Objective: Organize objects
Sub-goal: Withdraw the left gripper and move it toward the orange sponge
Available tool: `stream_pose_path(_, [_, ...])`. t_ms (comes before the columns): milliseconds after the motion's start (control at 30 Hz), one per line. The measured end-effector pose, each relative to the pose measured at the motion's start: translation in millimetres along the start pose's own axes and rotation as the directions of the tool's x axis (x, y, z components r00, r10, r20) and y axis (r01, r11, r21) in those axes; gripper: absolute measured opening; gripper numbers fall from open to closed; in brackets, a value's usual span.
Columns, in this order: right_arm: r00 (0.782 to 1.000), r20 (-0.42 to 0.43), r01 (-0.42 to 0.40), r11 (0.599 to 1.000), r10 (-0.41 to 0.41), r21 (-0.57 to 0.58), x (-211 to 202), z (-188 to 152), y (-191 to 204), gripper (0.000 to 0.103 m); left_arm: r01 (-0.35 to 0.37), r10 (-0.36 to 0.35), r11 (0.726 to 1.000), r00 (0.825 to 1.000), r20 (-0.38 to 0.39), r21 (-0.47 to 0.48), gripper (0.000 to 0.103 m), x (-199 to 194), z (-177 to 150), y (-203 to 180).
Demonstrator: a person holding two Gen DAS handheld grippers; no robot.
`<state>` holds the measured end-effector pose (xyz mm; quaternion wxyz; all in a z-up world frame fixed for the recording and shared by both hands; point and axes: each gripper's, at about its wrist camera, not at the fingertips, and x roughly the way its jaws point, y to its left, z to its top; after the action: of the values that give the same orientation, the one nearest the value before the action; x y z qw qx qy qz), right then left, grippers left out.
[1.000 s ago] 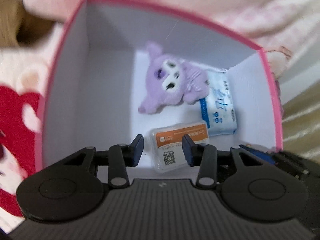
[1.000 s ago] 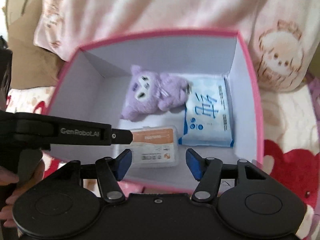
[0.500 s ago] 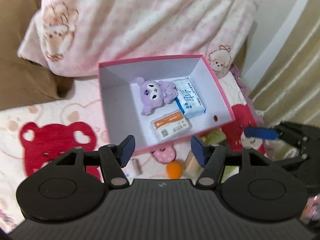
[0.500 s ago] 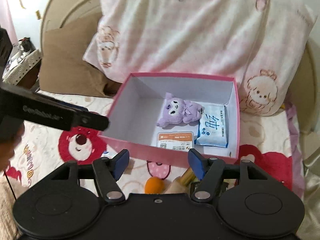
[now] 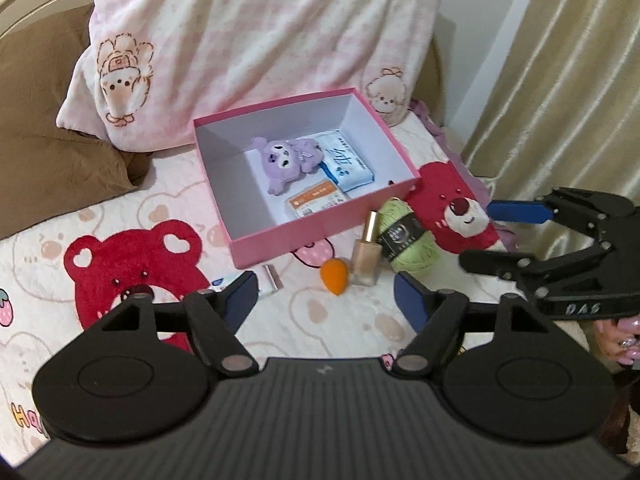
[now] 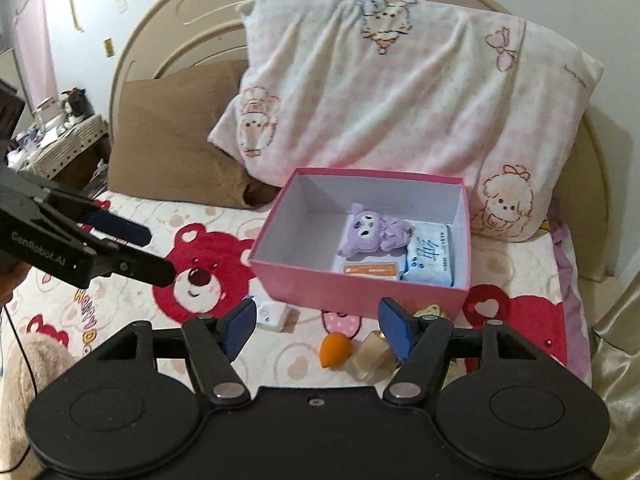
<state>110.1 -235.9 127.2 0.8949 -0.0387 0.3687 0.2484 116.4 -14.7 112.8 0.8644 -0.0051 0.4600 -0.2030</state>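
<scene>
An open pink box (image 5: 304, 236) (image 6: 352, 292) sits on the bed. Inside lie a purple plush (image 5: 286, 160) (image 6: 370, 230), a blue tissue pack (image 5: 346, 162) (image 6: 432, 256) and an orange-labelled case (image 5: 316, 200) (image 6: 370, 270). In front of the box lie an orange sponge (image 5: 335, 276) (image 6: 335, 349), a foundation bottle (image 5: 366, 256), green yarn (image 5: 404, 236) and a small white tube (image 5: 268, 278). My left gripper (image 5: 322, 284) (image 6: 158, 254) hovers above these loose items, its jaws opening with nothing between them. At the right my right gripper (image 6: 317, 308) (image 5: 480, 234) is open and empty.
A pink cartoon pillow (image 6: 400, 100) and a brown pillow (image 6: 176, 152) lean on the headboard behind the box. A beige curtain (image 5: 560, 80) hangs at the bed's right side. A cluttered bedside table (image 6: 52, 136) stands far left. A hand (image 5: 620, 340) holds the right gripper.
Both grippers have pulled up and back out of the box, and the orange-labelled case now lies inside it. The left jaws have spread much wider; the right jaws widened slightly.
</scene>
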Motion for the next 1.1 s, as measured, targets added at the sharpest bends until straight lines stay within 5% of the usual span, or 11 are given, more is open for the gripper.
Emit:
stream_pose_path(500, [0.999,0.034,-0.034,0.990,0.039,-0.139,49.7,-74.8,42.1,0.076,0.129,-0.127,0.990,0.992,0.028,-0.065,0.081,67.5,-53.5,6.7])
stream_pose_path(933, [0.992,-0.020,0.118,0.975,-0.124,-0.187,143.2,-89.1,33.5,0.075,0.245,-0.230,0.953,0.968,0.100,-0.178,0.064,158.6,-65.9,30.5])
stream_pose_path(1100, [0.985,-0.020,0.166,0.971,-0.172,-0.170,173.1,-101.3,34.6,0.064,0.267,-0.245,0.945,0.960,0.134,-0.187,0.053,185.8,-75.5,38.2])
